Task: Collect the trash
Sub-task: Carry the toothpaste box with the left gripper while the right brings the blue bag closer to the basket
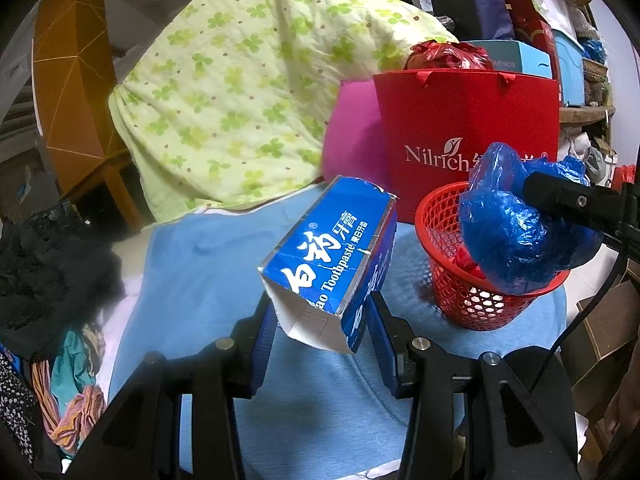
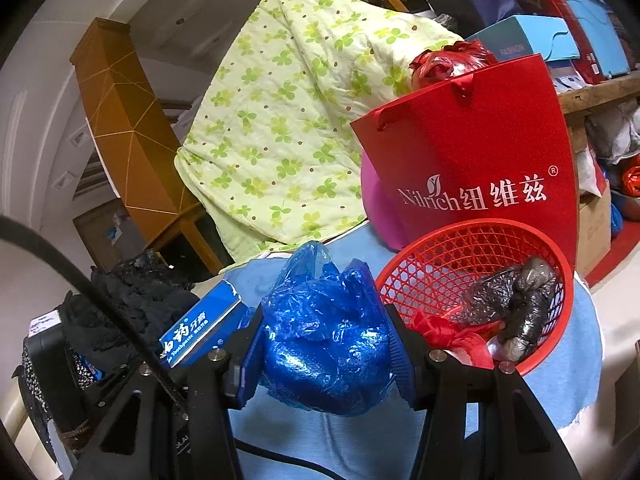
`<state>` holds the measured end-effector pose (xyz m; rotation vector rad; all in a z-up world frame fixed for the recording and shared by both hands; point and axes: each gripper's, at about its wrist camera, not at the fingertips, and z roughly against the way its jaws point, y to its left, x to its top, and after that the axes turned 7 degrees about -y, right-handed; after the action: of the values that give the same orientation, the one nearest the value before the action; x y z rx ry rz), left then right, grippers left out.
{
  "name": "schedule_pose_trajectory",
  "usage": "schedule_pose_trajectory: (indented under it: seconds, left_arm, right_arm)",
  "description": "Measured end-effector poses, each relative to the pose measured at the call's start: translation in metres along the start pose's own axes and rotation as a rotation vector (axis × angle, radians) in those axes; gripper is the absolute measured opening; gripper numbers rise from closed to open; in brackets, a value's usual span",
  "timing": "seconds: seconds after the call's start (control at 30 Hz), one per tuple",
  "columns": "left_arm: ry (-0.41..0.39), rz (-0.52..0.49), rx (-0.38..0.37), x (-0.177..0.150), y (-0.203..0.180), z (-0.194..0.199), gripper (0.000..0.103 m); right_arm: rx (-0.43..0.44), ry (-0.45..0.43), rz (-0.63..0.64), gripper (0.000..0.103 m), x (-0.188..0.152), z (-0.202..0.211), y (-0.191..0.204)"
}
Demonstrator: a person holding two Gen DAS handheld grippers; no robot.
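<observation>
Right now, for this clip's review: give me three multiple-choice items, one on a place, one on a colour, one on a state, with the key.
1. Where does the red basket stand?
A. in front of the red paper bag
B. on top of the green quilt
C. inside the paper bag

2. What colour is the plastic bag in the right gripper?
A. black
B. blue
C. red

3. What is the state of the left gripper?
A. open and empty
B. shut on the toothpaste box
C. shut on a black bag

Key:
1 A, the basket sits on the blue cloth just before the paper bag.
2 B, blue film bulges between the right fingers.
3 B, the box's near end is pinched between the left fingers.
</observation>
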<state>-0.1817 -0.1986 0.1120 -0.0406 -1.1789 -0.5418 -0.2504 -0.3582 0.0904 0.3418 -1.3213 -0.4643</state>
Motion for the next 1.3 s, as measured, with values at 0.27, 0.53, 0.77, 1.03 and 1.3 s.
schedule_pose_trajectory:
  seconds: [0.27, 0.53, 0.77, 1.03, 1.3]
  left_arm:
    - [0.003, -0.003, -0.01, 0.001, -0.003, -0.002, 0.047]
    - [0.006, -0.012, -0.017, 0.0, -0.007, -0.004, 0.047]
    - [0.012, -0.016, -0.022, 0.0, -0.01, -0.006, 0.047]
    - [0.013, -0.023, -0.026, -0.001, -0.014, -0.007, 0.047]
    - [0.016, -0.03, -0.033, -0.001, -0.017, -0.007, 0.047]
  right_arm:
    - [-0.008, -0.005, -0.004, 0.057, 0.002, 0.001, -0.005]
    - [-0.016, -0.008, -0.005, 0.057, 0.002, 0.004, -0.008]
    - [-0.019, -0.008, -0.01, 0.057, 0.001, 0.005, -0.01]
    - [-0.023, -0.009, -0.015, 0.057, 0.001, 0.005, -0.014]
    - [-0.027, -0.011, -0.019, 0.057, 0.001, 0.006, -0.017]
